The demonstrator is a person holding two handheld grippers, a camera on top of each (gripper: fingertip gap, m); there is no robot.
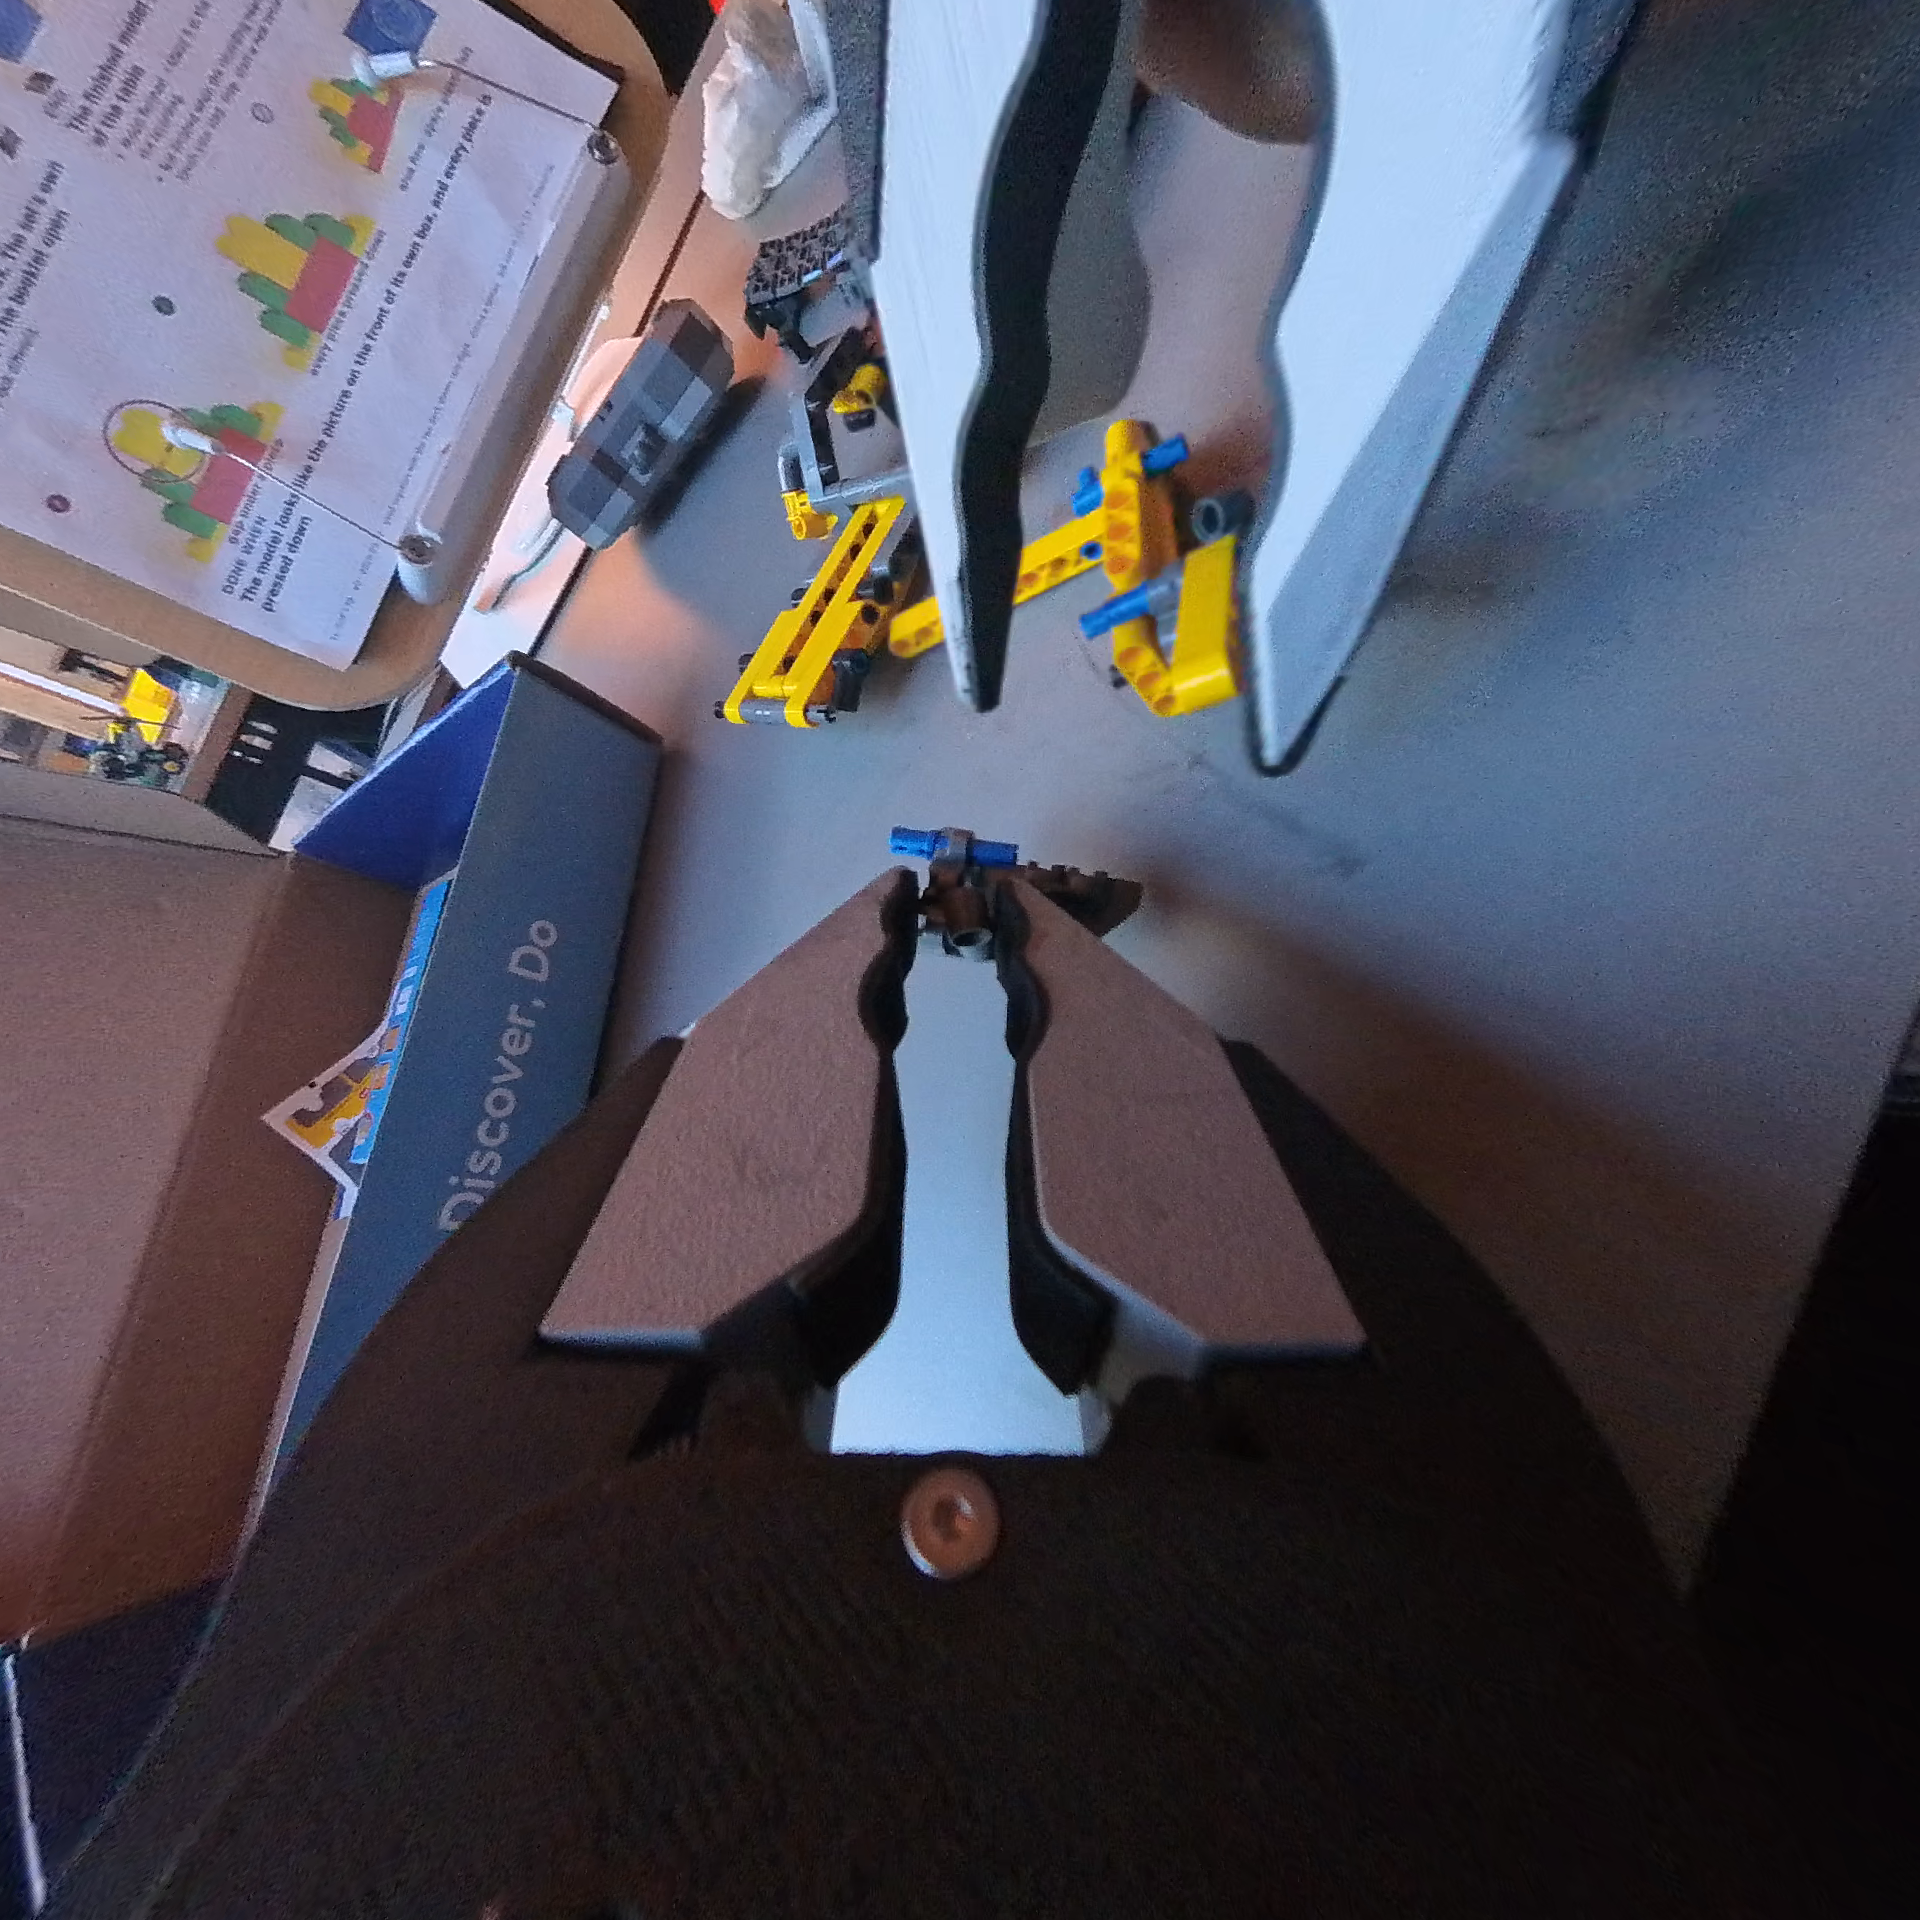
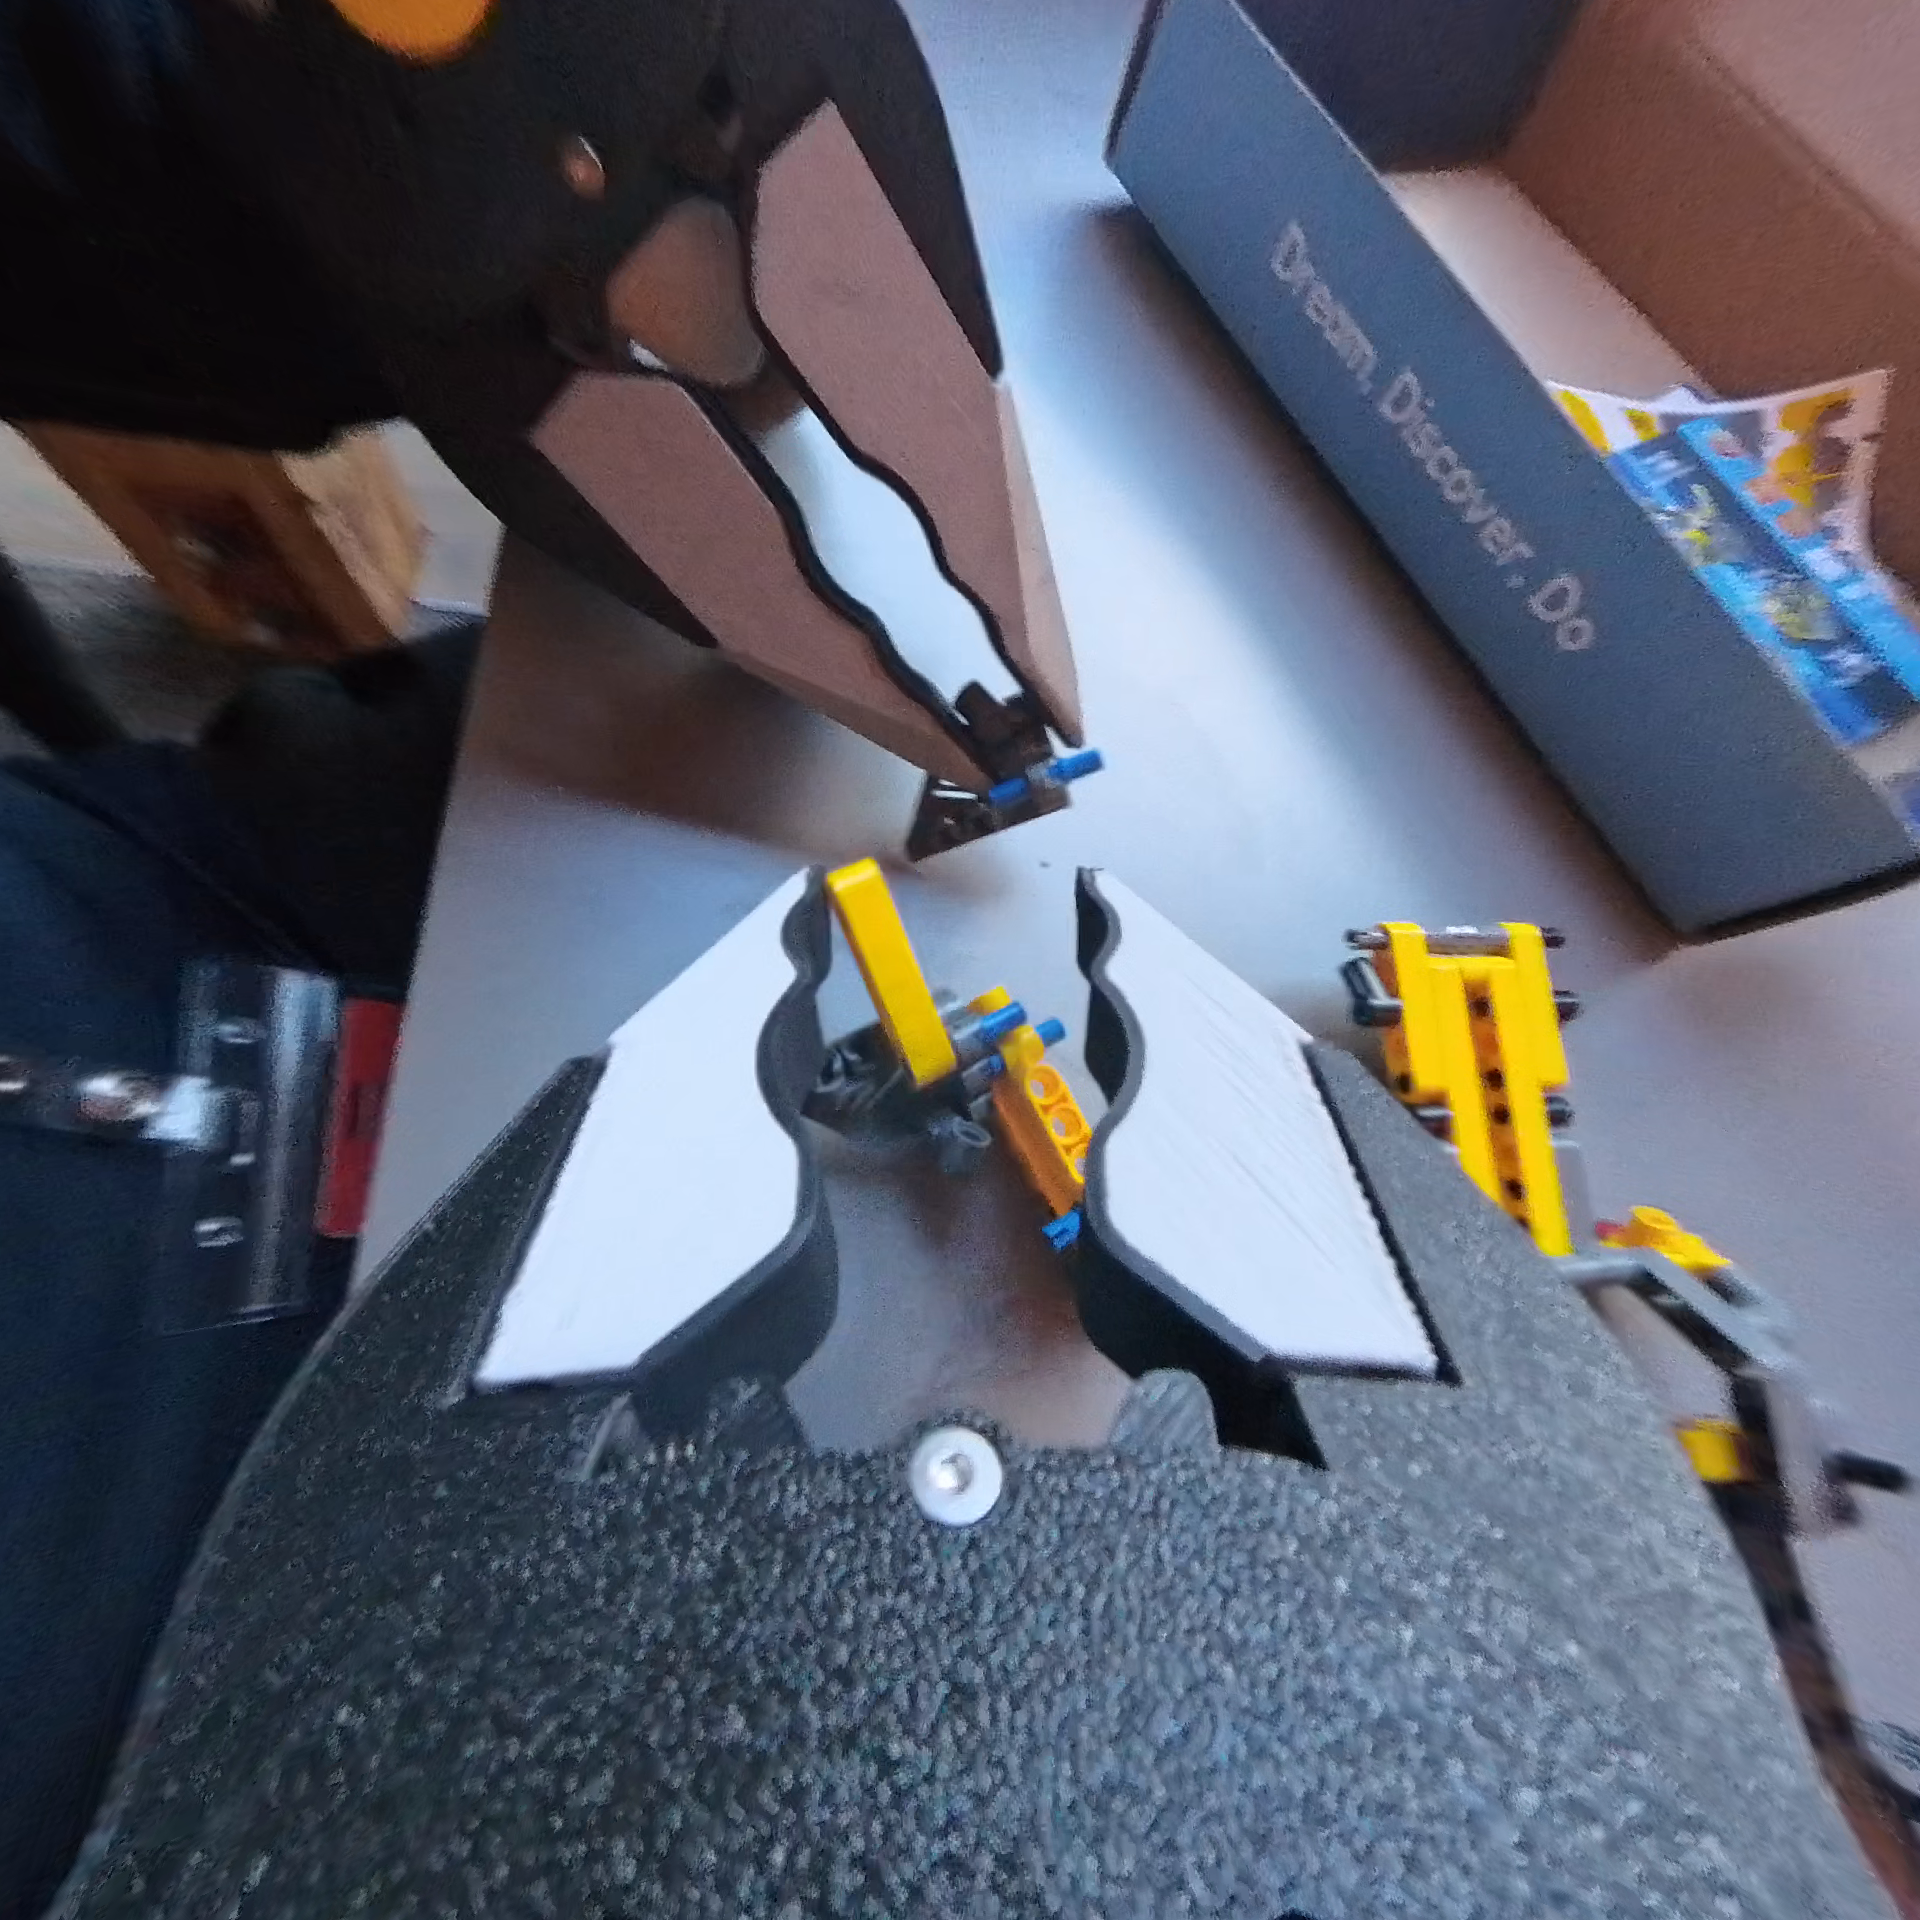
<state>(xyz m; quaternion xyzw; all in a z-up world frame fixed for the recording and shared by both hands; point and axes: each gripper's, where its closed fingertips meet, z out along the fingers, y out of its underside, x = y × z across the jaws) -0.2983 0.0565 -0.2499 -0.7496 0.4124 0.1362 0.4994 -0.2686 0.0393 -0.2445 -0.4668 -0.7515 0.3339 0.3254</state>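
Observation:
My left gripper is shut on a small dark toothed piece with a grey connector and blue pins, held low over the grey table. It also shows in the right wrist view, with the piece at its tips. My right gripper is open, its white fingers astride a small yellow beam assembly with blue pins that rests on the table. The upright yellow beam sits close to the left finger. In the left wrist view the right gripper comes in from the top over that assembly.
A larger yellow and grey model lies right of my right gripper, also in the left wrist view. A long grey-blue box with a booklet stands beyond. A grey brick block and an instruction sheet lie at the left.

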